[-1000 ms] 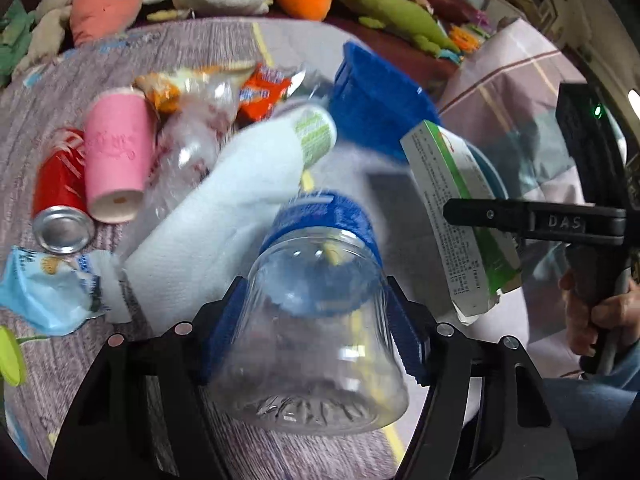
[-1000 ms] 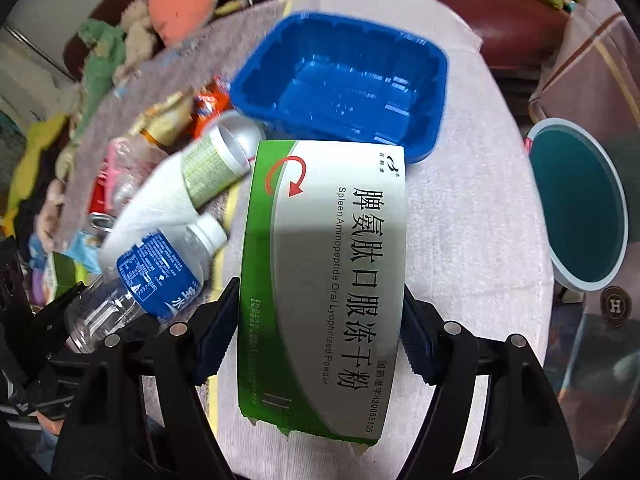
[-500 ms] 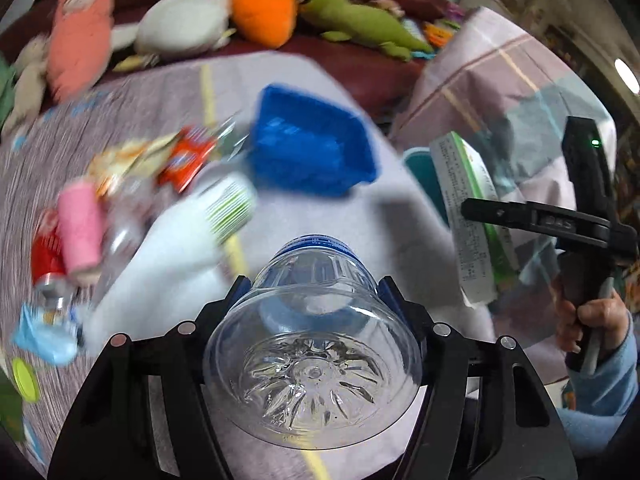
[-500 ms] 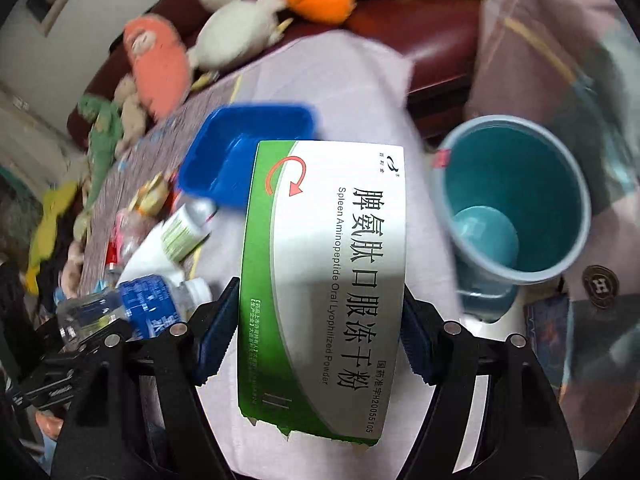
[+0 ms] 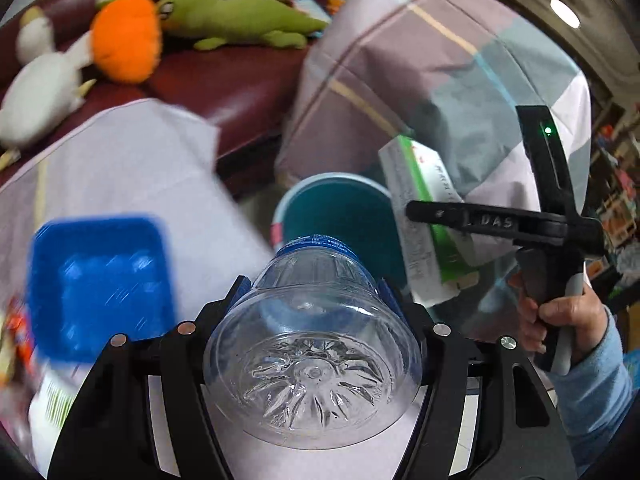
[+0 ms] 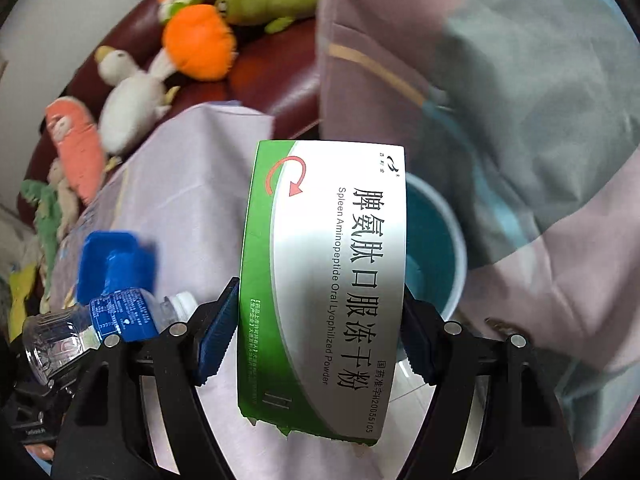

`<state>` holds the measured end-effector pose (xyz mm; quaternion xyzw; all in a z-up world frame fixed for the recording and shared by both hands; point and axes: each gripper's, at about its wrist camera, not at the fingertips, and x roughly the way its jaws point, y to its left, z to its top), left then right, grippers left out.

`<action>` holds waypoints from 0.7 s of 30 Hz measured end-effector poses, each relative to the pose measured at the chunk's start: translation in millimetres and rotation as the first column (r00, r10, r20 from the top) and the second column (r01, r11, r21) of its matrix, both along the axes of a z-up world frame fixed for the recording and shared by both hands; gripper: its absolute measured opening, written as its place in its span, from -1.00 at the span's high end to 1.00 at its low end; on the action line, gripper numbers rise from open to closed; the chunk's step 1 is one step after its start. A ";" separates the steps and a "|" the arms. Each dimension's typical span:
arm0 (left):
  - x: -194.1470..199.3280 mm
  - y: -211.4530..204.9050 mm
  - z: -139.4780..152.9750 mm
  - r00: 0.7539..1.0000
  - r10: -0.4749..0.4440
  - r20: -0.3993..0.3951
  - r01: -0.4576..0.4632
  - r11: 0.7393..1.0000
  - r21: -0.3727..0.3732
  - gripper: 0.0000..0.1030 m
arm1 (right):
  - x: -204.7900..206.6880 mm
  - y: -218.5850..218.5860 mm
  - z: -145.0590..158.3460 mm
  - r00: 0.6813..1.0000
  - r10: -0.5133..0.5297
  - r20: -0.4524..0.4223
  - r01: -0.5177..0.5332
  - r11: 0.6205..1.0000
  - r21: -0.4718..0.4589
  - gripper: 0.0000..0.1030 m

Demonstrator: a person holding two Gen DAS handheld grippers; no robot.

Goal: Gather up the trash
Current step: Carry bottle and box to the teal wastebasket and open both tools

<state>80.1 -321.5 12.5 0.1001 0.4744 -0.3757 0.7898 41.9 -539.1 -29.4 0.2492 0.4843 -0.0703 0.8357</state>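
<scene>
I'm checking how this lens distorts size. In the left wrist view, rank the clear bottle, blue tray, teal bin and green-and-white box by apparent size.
1. Clear bottle: largest, but nearest the lens, so inflated.
2. Blue tray.
3-4. Teal bin and green-and-white box: both partly hidden, too close to rank.

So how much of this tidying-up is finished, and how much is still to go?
Nothing visibly finished: what shows of the teal bin looks empty. In hand: the left gripper clamps a clear water bottle, the right gripper a green medicine box, both near the bin. Left: dropping them, then the blue tray and blurred wrappers.
</scene>
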 end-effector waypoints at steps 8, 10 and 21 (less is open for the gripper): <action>42.6 -66.8 -50.4 0.997 -0.031 -0.077 0.031 0.999 0.011 -0.30 | 16.9 -35.3 -31.3 0.997 -0.017 -0.082 0.016 1.000 -0.017 -0.38; 48.3 -74.9 -62.3 0.996 -0.018 -0.089 0.020 1.000 0.016 -0.30 | 21.1 -39.8 -37.9 0.994 -0.010 -0.108 0.011 1.000 0.003 -0.42; 52.7 -75.8 -72.0 0.995 0.022 -0.096 -0.019 0.999 0.026 -0.69 | 29.5 -40.9 -35.0 0.993 -0.008 -0.121 0.007 1.000 -0.006 -0.61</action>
